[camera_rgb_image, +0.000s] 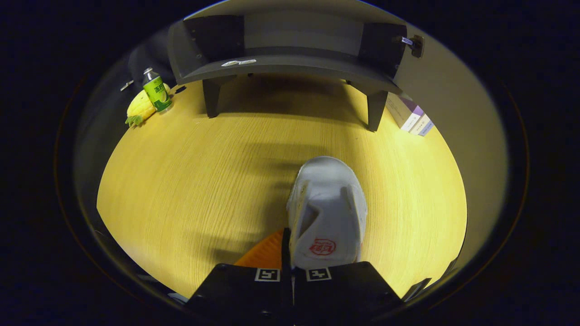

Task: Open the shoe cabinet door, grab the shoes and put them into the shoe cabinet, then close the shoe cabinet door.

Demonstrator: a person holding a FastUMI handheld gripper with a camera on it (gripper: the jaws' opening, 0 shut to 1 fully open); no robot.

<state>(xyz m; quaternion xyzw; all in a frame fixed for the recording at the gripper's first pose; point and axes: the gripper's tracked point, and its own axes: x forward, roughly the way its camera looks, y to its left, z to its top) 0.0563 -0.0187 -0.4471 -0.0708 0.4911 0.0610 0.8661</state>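
Since the white shoe [327,213] looks light and its upper soft, you would do best to keep hold at the firm heel edge, where the wall will not fold under the fingers. Your gripper [290,267] has its fingers drawn close together, seemingly pinching the shoe's heel rim on its left side, though the contact itself is hidden, so treat the grip as likely rather than certain. The shoe sits just ahead of the fingers, toe pointing away over the bench [190,181] toward the shoe cabinet [285,54], which stands well beyond with its door open. Expect the toe to sag or swing, as the hold is off-centre
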